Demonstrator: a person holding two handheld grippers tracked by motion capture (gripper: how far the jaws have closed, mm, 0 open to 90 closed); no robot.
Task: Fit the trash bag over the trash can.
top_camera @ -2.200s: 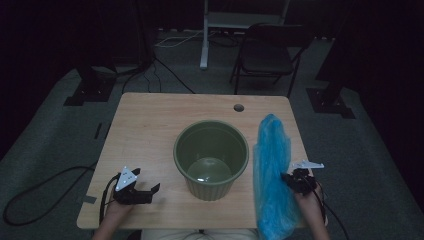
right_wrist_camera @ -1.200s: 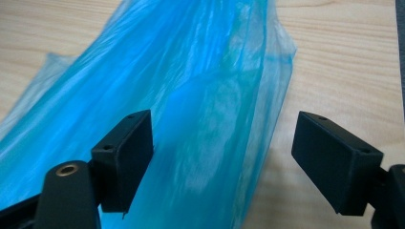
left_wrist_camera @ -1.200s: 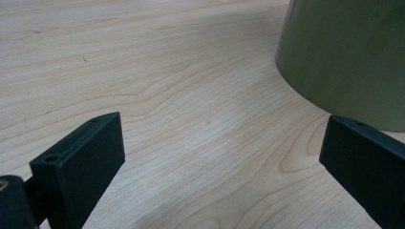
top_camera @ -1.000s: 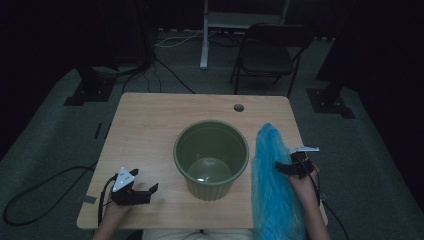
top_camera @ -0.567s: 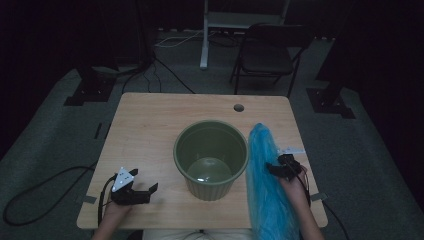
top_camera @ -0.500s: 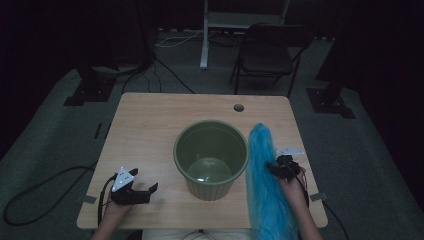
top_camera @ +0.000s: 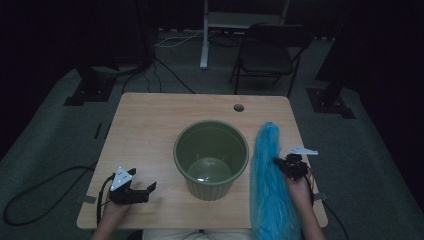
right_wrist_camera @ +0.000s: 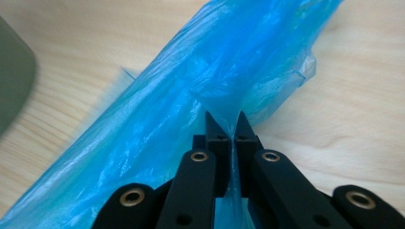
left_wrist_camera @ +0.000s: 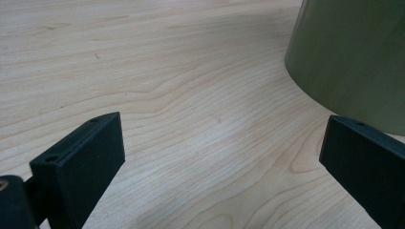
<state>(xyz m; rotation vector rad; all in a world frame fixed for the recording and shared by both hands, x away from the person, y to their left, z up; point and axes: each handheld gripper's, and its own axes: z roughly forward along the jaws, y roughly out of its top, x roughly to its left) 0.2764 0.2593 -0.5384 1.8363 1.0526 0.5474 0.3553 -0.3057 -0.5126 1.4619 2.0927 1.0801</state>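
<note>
folding chair (top_camera: 267, 50) beyond table | white stand (top_camera: 235, 22) | floor cables (top_camera: 167, 42)

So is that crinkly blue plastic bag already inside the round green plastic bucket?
No, the crinkly blue plastic bag lies on the table beside the round green plastic bucket, pinched by the right gripper.

Your left gripper (left_wrist_camera: 219, 157) hangs low over the wooden table (left_wrist_camera: 157, 86), jaws wide apart. The green bucket (left_wrist_camera: 353, 52) stands just beyond one jaw.

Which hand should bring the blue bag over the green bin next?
Right: the right gripper is already shut on the blue bag beside the green bin; the left gripper sits open, holding nothing.
</note>
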